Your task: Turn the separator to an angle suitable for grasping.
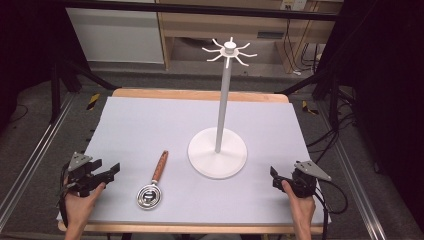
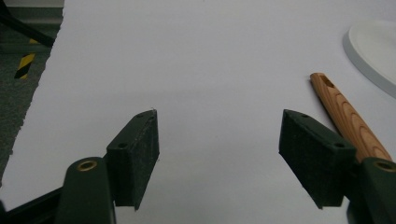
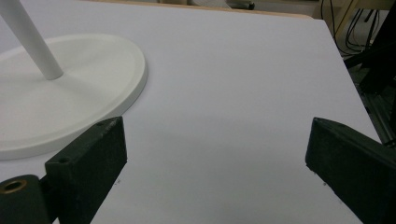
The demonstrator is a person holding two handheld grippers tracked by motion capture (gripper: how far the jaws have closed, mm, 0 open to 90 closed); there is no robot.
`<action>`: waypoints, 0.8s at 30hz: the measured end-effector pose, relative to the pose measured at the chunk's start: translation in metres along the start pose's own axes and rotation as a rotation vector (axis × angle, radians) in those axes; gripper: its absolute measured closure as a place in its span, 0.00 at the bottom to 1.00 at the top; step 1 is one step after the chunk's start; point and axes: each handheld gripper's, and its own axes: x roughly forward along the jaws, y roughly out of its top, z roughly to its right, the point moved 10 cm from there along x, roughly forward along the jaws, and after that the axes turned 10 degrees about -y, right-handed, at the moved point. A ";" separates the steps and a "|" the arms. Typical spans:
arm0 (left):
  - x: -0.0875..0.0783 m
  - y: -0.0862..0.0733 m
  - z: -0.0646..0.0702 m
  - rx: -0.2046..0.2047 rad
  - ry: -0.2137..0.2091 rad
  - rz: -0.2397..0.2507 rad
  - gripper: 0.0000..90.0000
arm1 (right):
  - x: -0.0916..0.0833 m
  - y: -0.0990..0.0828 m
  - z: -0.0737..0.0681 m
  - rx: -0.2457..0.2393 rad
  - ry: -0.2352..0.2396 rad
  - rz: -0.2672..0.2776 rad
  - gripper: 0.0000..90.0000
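Observation:
A metal strainer spoon with a wooden handle (image 1: 159, 167) lies on the table mat (image 1: 150, 125), its round wire head (image 1: 149, 196) toward the front; the handle (image 2: 348, 119) runs past the right jaw in the left gripper view. A white stand (image 1: 218, 152) with a tall pole and hooked arms on top (image 1: 229, 51) rests on a round base (image 3: 56, 102) mid-table. My left gripper (image 1: 109, 172) sits at the front left, open and empty (image 2: 219, 156), left of the spoon. At the front right my right gripper (image 1: 274, 176) is open and empty (image 3: 219, 163), beside the base.
The pale mat covers a wooden table whose edge (image 1: 200, 93) shows at the back. Metal frame rails (image 1: 30, 165) run along both sides, with cables (image 1: 325, 140) on the floor at the right. Shelving stands behind the table.

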 end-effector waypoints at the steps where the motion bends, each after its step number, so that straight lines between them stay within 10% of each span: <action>1: -0.001 0.001 0.003 0.000 -0.001 0.006 0.34 | -0.001 0.000 0.000 -0.006 -0.003 -0.001 0.06; 24: 0.000 0.013 0.045 0.038 -0.095 -0.031 0.42 | -0.002 0.000 -0.007 -0.012 0.052 -0.037 0.06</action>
